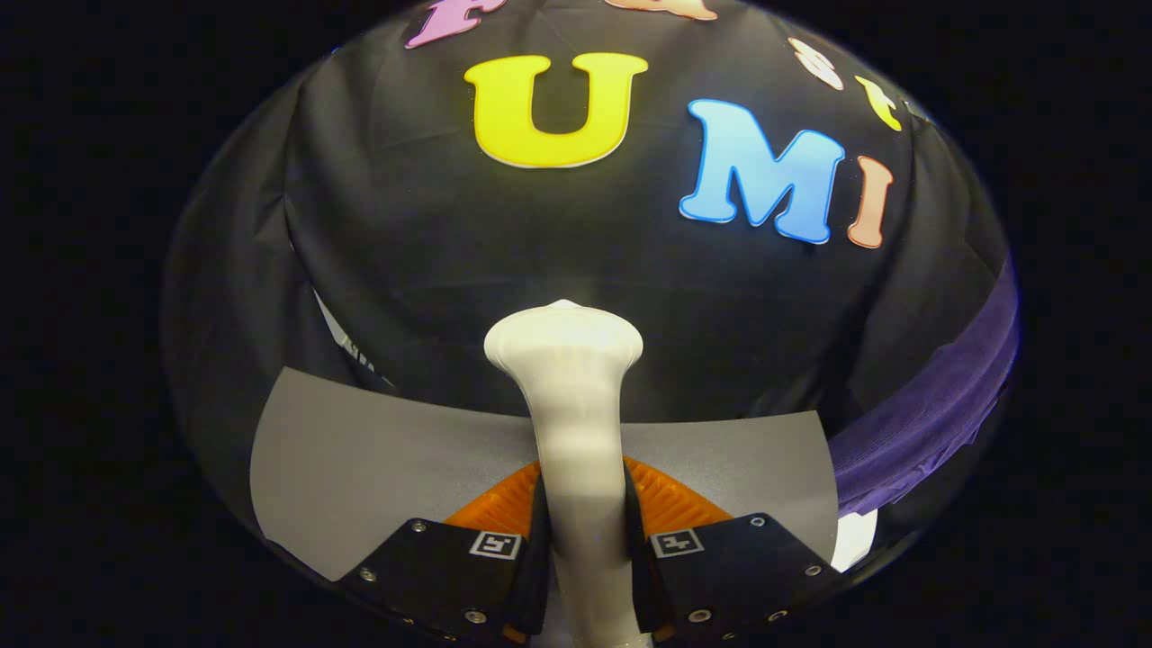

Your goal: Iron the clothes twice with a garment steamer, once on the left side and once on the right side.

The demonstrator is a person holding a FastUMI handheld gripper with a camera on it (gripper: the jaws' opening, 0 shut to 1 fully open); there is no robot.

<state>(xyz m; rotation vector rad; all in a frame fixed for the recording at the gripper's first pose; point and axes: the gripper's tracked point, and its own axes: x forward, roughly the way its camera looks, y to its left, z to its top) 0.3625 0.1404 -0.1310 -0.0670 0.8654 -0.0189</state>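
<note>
A white garment steamer (567,396) stands upright between my fingers, its handle running up to a wider rounded head just ahead of them. My gripper (583,531) is shut on the steamer's handle, both fingers pressing its sides. A purple cloth (936,405), likely the garment, hangs off to the right beyond the fingers, partly hidden by the black drape.
A grey mat (378,459) lies on the surface under and beyond the fingers. The black booth cloth (504,243) rises close behind the steamer's head. A small white object (855,538) sits at the mat's right edge.
</note>
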